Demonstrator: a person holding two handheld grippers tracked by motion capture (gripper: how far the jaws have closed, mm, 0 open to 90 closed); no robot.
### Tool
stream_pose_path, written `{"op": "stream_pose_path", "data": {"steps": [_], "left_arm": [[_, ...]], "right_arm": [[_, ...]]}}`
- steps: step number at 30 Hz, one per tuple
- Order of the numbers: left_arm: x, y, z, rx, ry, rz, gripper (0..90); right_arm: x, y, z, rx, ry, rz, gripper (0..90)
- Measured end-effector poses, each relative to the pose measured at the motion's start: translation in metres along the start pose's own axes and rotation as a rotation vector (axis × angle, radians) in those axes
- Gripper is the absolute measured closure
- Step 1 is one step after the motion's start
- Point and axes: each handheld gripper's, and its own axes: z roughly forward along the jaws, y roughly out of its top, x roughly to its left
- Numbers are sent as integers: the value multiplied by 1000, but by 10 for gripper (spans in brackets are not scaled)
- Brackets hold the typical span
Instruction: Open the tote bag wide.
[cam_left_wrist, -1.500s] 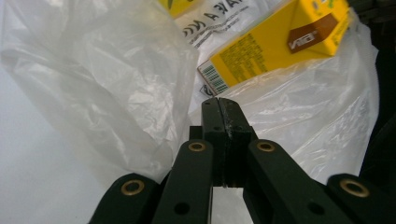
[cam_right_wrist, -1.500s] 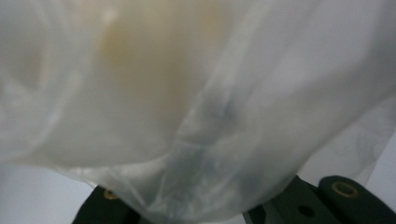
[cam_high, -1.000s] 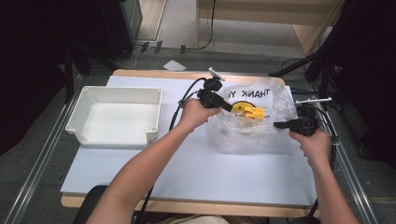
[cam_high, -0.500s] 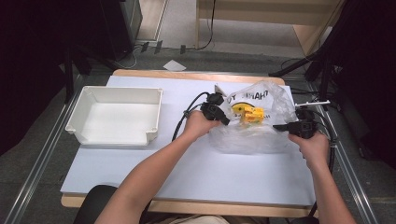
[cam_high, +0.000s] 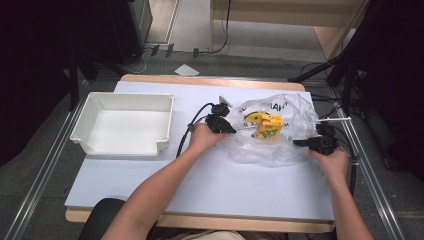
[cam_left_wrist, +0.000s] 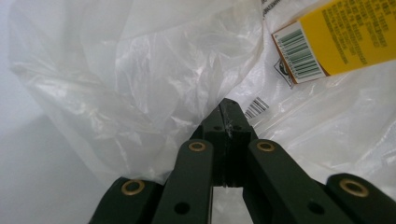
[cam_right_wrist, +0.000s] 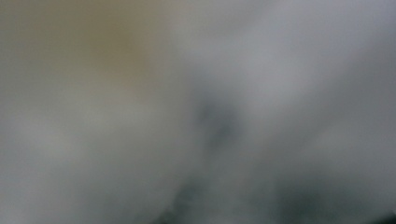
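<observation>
High view — plastic bag (cam_high: 280, 135) lower, flatter.

Bag (cam_high: 280, 145): thin clear crinkled plastic, glossy. Tray (cam_high: 82, 131): white smooth plastic.

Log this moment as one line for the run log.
left gripper: shut on plastic bag | right gripper: shut at bag's right edge | yellow box: inside bag | white bin: left

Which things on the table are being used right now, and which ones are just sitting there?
In use:
- crinkly clear plastic bag, pinched at its sides by the left gripper and the right gripper, jaws shut
- yellow printed box inside the bag

Just sitting there:
- empty white rectangular plastic bin, at the table's left
- small white paper scrap on the floor beyond the table
</observation>
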Motion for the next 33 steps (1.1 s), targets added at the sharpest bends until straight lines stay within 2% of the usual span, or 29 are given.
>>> {"op": "stream_pose_path", "data": {"steps": [2, 4, 6, 7, 10, 17, 25, 29, 33], "left_arm": [[2, -1, -1, -7, -8, -7, 900], [5, -5, -2, -39, -12, -19, 900], [6, -11, -5, -88, 30, 0, 900], [6, -11, -5, -88, 30, 0, 900], [5, -14, -8, -120, 80, 11, 900], [11, -15, -13, -140, 121, -7, 900], [23, -15, -19, -153, 114, -46, 900], [26, -16, -21, -151, 111, -54, 900], [28, -15, -22, -151, 113, -54, 900]], "right_arm": [[-2, -1, 1, -6, 3, 5, 897], [-7, -4, 1, -24, 24, 16, 900], [-14, -8, 0, -42, 14, 22, 900], [-14, -8, 0, -42, 14, 22, 900], [-19, -12, -3, -59, -8, 12, 900], [-25, -18, -7, -91, -27, -14, 900], [-33, -21, -11, -122, -29, -10, 900], [-34, -21, -12, -124, -33, -15, 900], [-40, -21, -14, -120, -14, -5, 900]]}}
